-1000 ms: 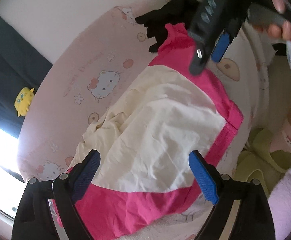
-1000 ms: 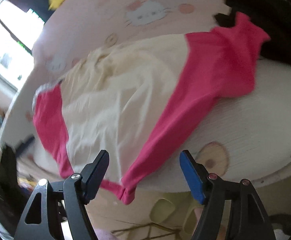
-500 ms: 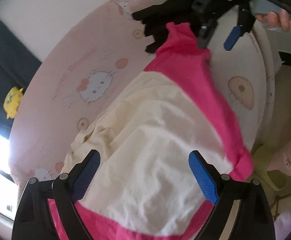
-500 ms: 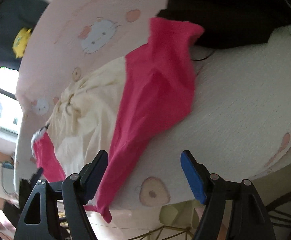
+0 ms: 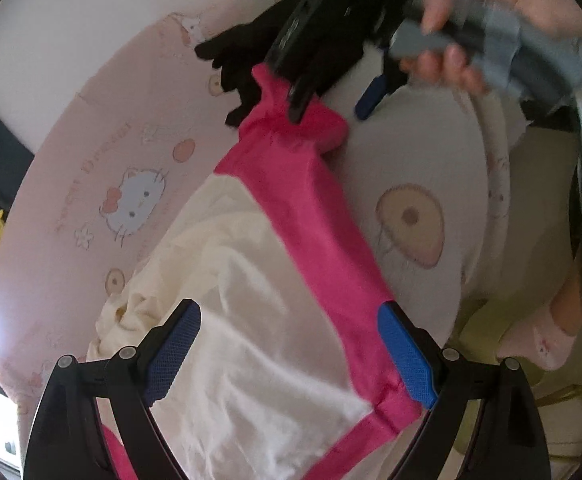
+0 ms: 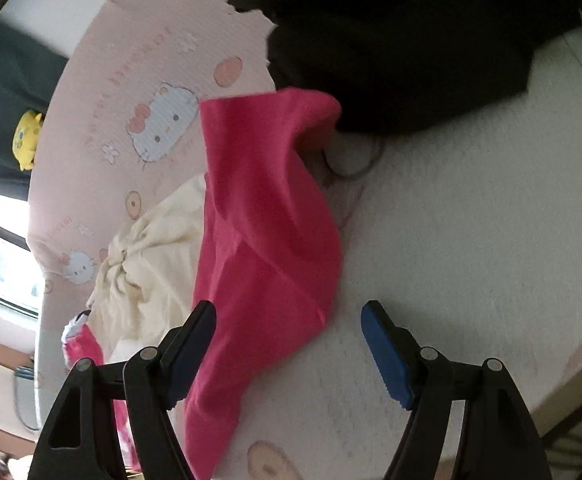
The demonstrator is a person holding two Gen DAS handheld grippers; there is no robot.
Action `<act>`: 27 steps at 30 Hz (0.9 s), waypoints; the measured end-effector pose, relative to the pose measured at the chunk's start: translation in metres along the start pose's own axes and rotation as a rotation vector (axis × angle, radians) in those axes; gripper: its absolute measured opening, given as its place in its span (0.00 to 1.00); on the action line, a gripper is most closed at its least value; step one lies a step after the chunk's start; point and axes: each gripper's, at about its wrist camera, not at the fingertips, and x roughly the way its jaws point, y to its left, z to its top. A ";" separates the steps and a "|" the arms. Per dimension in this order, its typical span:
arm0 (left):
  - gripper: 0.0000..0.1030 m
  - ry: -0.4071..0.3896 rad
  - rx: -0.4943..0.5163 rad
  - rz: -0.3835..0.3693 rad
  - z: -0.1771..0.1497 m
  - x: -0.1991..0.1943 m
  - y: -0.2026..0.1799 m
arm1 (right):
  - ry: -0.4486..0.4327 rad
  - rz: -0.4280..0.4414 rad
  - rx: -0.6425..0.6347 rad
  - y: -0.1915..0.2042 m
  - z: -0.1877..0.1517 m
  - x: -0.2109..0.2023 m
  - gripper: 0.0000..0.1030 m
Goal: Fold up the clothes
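Shirt (image 5: 275, 320) job, mid-reach, nothing gripped yet. It lies spread but rumpled on the bed (image 5: 411, 168), near the edge.

Left hand-held gripper (image 5: 291, 356): jaws wide, empty, hanging over the near end. Cream body panel sits between the pads; the right pad (image 5: 405, 356) is over the pink side seam, close to the hem corner. Looks lined up to pinch that corner, though contact can't be read from this view.

Right hand-held gripper (image 6: 287, 344): jaws also parted and empty, aimed at the pink sleeve (image 6: 259, 240). In its own view the left pad overlaps the sleeve's lower edge and the right pad is over bare sheet. In the left view that gripper (image 5: 331, 100) sits at the sleeve's far end (image 5: 291, 128), one finger tip on or just above the pink cloth, with a hand (image 5: 471, 20) on its handle.

Judgement: one gripper at each end of the same pink side, so likely setting up to lift that edge and fold it across the cream panel.

Around it: the sleeve is bunched and curls up at its tip, the cream neck area (image 6: 131, 256) is wrinkled. Black garment (image 6: 391, 40) lies just beyond the sleeve, touching or nearly so; risk of snagging it in the pinch. Cat-print sheet underneath, yellow plush (image 6: 27, 136) well away.
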 end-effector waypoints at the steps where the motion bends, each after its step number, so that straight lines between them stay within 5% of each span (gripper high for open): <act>1: 0.88 -0.010 0.006 -0.002 0.003 -0.001 -0.002 | -0.004 -0.008 -0.015 0.002 0.002 0.002 0.72; 7: 0.88 -0.013 0.116 0.054 0.009 0.006 -0.023 | -0.014 -0.080 -0.157 0.018 0.009 0.015 0.69; 14: 0.87 0.086 0.171 0.068 0.000 0.018 -0.036 | -0.014 -0.200 -0.304 0.032 0.007 0.024 0.47; 17: 0.87 0.101 0.187 0.082 -0.001 0.019 -0.040 | -0.022 -0.241 -0.325 0.035 0.007 0.025 0.26; 19: 0.70 0.105 0.175 0.067 -0.001 0.018 -0.039 | -0.035 -0.264 -0.331 0.035 0.007 0.024 0.09; 20: 0.39 0.115 0.159 0.044 0.000 0.019 -0.038 | -0.044 -0.273 -0.331 0.035 0.007 0.022 0.08; 21: 0.19 0.127 0.140 0.023 0.000 0.019 -0.036 | -0.059 -0.278 -0.328 0.035 0.008 0.020 0.06; 27: 0.12 0.179 -0.065 -0.080 0.004 0.011 -0.009 | -0.141 -0.314 -0.356 0.039 0.015 -0.003 0.04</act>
